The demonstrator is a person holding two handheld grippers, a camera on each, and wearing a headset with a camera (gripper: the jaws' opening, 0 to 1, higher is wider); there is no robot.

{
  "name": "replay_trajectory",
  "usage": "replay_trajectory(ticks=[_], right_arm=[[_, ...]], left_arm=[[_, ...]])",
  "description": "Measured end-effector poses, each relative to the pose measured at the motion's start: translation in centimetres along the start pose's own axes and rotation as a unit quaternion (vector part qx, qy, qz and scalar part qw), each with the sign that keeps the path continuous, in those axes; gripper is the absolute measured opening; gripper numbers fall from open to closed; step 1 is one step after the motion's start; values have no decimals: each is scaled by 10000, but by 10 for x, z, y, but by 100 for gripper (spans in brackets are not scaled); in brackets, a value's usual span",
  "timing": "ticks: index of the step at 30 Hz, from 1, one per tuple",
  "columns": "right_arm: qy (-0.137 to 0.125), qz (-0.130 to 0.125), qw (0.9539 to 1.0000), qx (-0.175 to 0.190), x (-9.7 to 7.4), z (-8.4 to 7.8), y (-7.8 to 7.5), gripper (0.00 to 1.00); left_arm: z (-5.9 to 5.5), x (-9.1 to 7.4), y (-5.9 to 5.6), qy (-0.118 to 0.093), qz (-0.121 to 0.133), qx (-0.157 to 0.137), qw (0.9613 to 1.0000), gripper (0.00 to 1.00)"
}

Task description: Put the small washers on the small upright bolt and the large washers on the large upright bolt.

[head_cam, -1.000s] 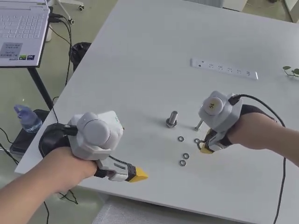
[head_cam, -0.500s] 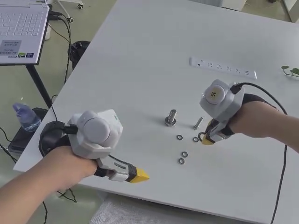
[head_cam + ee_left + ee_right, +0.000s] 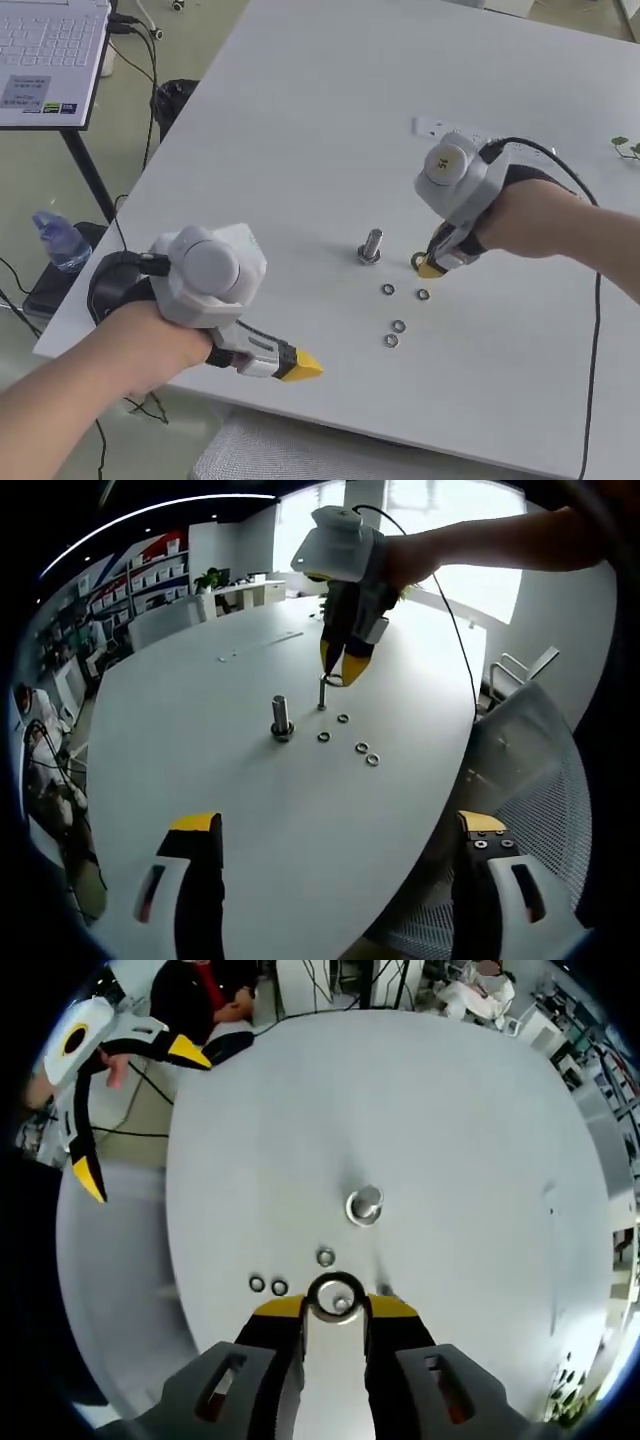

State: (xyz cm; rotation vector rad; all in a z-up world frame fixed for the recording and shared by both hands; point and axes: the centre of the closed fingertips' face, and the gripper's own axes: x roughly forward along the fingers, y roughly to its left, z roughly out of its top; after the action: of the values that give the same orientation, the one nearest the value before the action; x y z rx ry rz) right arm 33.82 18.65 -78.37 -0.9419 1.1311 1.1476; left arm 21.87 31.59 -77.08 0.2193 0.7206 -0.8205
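My right gripper [image 3: 430, 268] is shut on a metal ring washer [image 3: 336, 1295]. It holds the ring just over the small upright bolt [image 3: 321, 693], whose tip shows through the ring's hole in the right gripper view. The large upright bolt [image 3: 370, 247] stands a little left of it, also seen at the middle of the right gripper view as the large bolt [image 3: 365, 1203]. Several loose washers [image 3: 398, 326] lie flat on the white table [image 3: 300, 150] in front of the bolts. My left gripper [image 3: 300, 366] hovers near the table's front edge, jaws wide apart and empty [image 3: 338, 825].
A white power strip [image 3: 500, 145] lies behind the right hand, whose black cable trails right. A laptop [image 3: 50, 55] sits on a stand at far left, with a water bottle [image 3: 60, 240] below. A mesh chair [image 3: 530, 780] stands at the table's near edge.
My right gripper has risen off the table with the washer and moved away from me, from beside the loose washers to above the small bolt. The left gripper stays where it was.
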Motion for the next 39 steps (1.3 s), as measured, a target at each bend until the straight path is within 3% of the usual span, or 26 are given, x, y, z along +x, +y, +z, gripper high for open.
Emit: replay_trajectory(ticks=[25,39], right_arm=[[-30,17,9996,-294,18,35,-24,22],[-120,57,9991,-396,31,54,-27,22]], left_arm=[[-13,-7,7,126,38,-43,9999,92],[-22,-11,9,206,57,-131,9997,90]])
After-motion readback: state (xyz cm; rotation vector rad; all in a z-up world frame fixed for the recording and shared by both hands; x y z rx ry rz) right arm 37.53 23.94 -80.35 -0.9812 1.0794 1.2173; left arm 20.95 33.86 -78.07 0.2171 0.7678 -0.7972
